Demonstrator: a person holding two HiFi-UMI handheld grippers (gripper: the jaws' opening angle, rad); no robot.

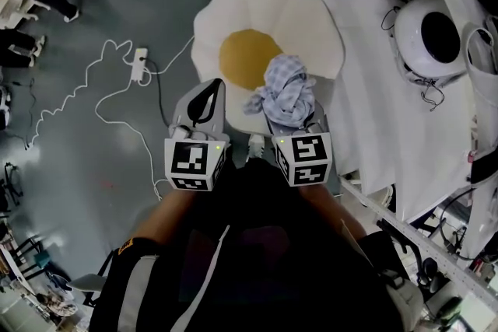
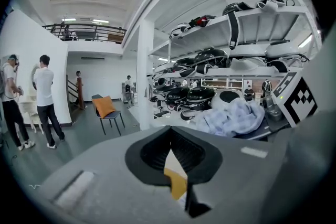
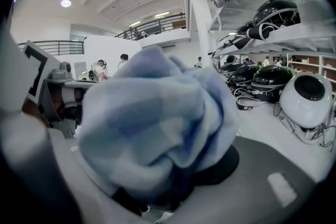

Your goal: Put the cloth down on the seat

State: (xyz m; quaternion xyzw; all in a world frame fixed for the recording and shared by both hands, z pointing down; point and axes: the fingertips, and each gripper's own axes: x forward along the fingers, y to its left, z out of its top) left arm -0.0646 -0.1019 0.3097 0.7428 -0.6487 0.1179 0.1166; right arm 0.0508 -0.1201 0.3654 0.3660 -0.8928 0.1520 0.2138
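The cloth (image 1: pixel 284 89) — blue-and-white checked, all bunched up — is gripped in the right tongs (image 1: pixel 289 114), with the jaws clamped onto it. It's held over the near edge of the seat (image 1: pixel 311 19), a fried-egg cushion, right beside the yellow yolk. In the right gripper view most of the frame is filled by the fabric. The left tongs (image 1: pixel 207 97) are seen just beside it on the left — jaws pinched together, nothing caught in them. A white helmet (image 1: pixel 436 35) is parked on the white tabletop (image 1: pixel 366 89) at the right, and a power strip (image 1: pixel 140 62) is lying on the grey floor (image 1: pixel 93 12).
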